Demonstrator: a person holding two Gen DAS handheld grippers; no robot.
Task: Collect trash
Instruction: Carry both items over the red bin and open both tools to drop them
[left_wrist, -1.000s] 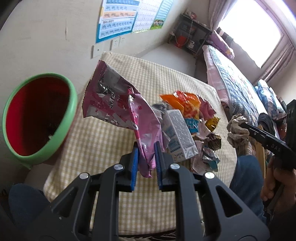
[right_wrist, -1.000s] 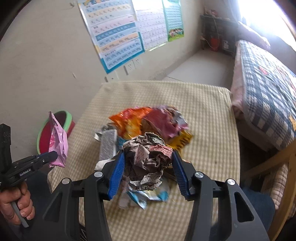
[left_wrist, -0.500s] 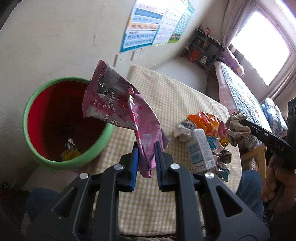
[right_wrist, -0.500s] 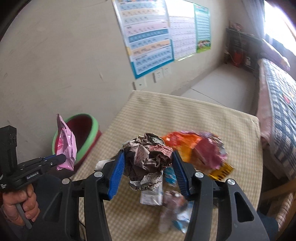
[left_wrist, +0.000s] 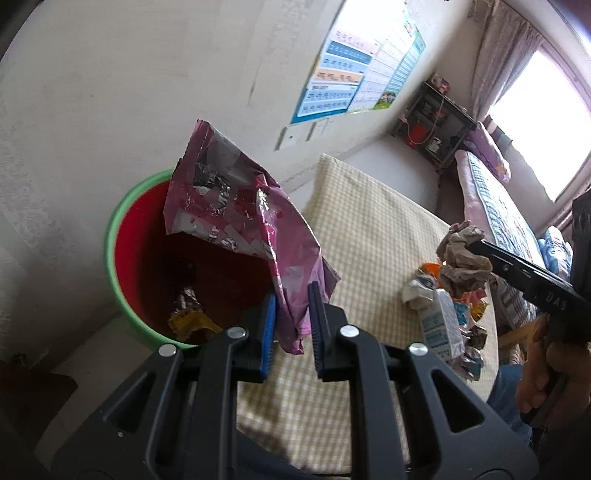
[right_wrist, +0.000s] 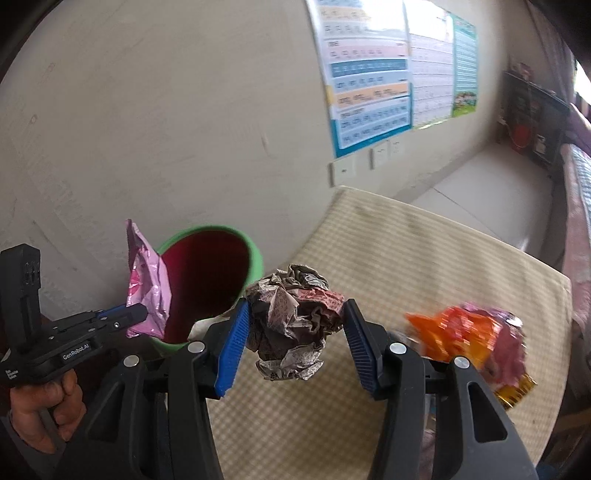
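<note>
Two bits of trash are up in the air. The left claw (left_wrist: 291, 314) is clenched on a crinkly pink foil snack wrapper (left_wrist: 243, 221), silver inside showing, hanging over the green-rimmed red bin (left_wrist: 122, 266). The right claw (right_wrist: 293, 332) squeezes a crumpled printed paper ball (right_wrist: 291, 321) above the checked counter (right_wrist: 424, 240), just beside the bin. Only the left view looks down into the bin, where a brown and yellow wrapper (left_wrist: 188, 314) lies at the bottom; it also catches a small white carton (left_wrist: 439, 325) in the leftover pile. The right view shows that pile as a blurry orange and pink wrapper heap (right_wrist: 469, 332). Wall charts (right_wrist: 369, 74) hang behind.
</note>
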